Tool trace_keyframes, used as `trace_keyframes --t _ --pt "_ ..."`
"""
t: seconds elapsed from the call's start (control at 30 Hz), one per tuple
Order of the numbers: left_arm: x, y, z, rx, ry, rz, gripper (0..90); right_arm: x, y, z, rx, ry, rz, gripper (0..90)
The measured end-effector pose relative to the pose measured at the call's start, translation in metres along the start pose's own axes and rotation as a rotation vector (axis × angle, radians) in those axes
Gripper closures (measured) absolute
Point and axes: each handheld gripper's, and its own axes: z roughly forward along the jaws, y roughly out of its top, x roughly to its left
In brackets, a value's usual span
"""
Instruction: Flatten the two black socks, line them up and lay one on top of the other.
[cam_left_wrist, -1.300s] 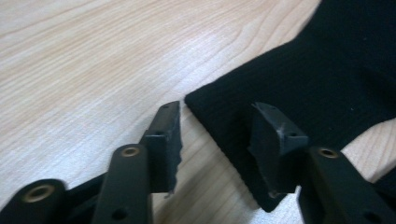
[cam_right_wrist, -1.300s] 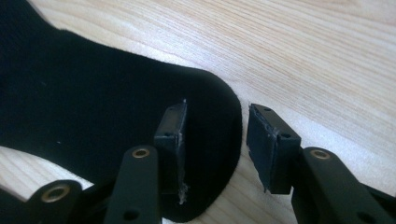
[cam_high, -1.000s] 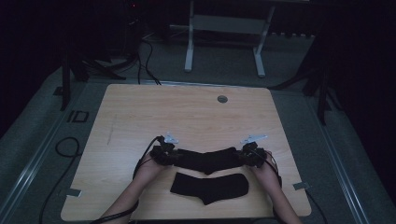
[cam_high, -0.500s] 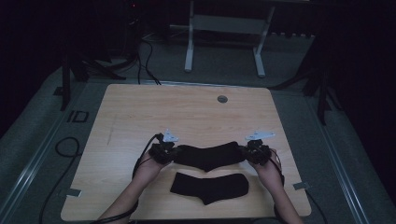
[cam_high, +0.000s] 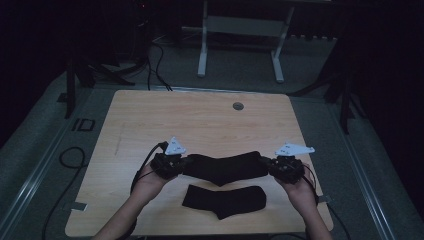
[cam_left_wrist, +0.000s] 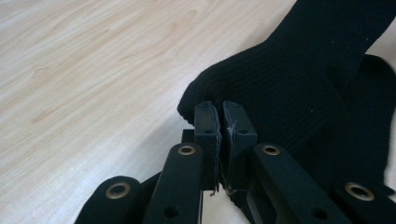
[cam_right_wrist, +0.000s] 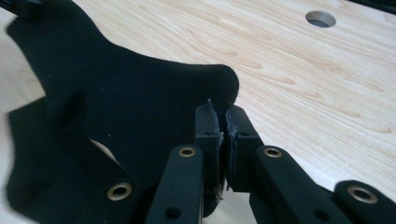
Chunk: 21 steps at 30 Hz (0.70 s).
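From the high view, the left gripper (cam_high: 186, 163) pinches one end of a black sock (cam_high: 224, 167). The right gripper (cam_high: 263, 163) pinches the other end. Both are squeezed tight on the cloth. The sock hangs between them like a little bridge, a bit above the wooden table (cam_high: 200, 120). Its long way runs from left to right across the table, and its middle sags down a little. A second black sock (cam_high: 225, 200) lies flat on the table just in front of the first one, closer to the person. It also runs left to right. A small round hole (cam_high: 238, 106) sits far back on the table.

In the left gripper view, the two black jaws are pressed together. The left gripper (cam_left_wrist: 221, 109) bites the edge of the held sock (cam_left_wrist: 289, 88). The sock stretches away to the upper right. The other sock (cam_left_wrist: 373, 135) lies under it on the table (cam_left_wrist: 84, 70).

In the right gripper view, the jaws are squeezed together too. The right gripper (cam_right_wrist: 219, 109) nips a rounded corner of the held sock (cam_right_wrist: 130, 102). The sock stretches away to the upper left. The other sock (cam_right_wrist: 42, 172) peeks out below it. The round hole (cam_right_wrist: 320, 18) is at the top right.
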Motion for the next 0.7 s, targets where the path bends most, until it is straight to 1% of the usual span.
trace_keyframes --t 0.07,0.17,0.2,0.27,0.33,0.37,0.4,0.43,0.5,0.57,0.67,0.7 --pt "-0.005 -0.002 -0.004 0.003 -0.016 0.010 86.2 0.005 -0.005 -0.010 -0.016 0.012 0.004 85.0" --pt "-0.013 -0.007 -0.010 0.006 -0.038 0.030 86.2 0.013 -0.015 -0.020 -0.026 0.035 0.009 85.0" --pt "-0.015 -0.009 -0.012 0.008 -0.043 0.040 86.1 0.017 -0.018 -0.023 -0.021 0.039 0.004 84.9" --pt "-0.021 -0.013 -0.016 0.005 -0.059 0.048 86.1 0.024 -0.026 -0.029 -0.017 0.051 -0.002 84.9" --pt "-0.028 -0.017 -0.019 0.007 -0.065 0.050 86.1 0.030 -0.032 -0.034 -0.004 0.052 -0.012 84.9" --pt "-0.030 -0.018 -0.019 0.012 -0.077 0.048 86.1 0.032 -0.035 -0.036 -0.003 0.058 -0.006 85.0" --pt "-0.033 -0.020 -0.018 0.017 -0.078 0.051 86.1 0.033 -0.038 -0.038 0.001 0.066 -0.001 84.9" --pt "-0.035 -0.023 -0.018 0.018 -0.080 0.046 86.1 0.034 -0.041 -0.038 0.000 0.066 0.003 84.9" --pt "-0.038 -0.029 -0.015 0.029 -0.097 0.046 86.1 0.035 -0.048 -0.036 0.016 0.080 0.014 84.7" --pt "-0.038 -0.036 -0.010 0.034 -0.117 0.022 86.1 0.032 -0.054 -0.032 0.026 0.090 0.042 84.7" --pt "-0.036 -0.045 0.001 0.060 -0.123 0.003 86.1 0.029 -0.064 -0.022 0.053 0.113 0.079 84.7" --pt "-0.035 -0.048 0.004 0.066 -0.120 -0.003 86.0 0.029 -0.066 -0.018 0.064 0.115 0.082 84.7"
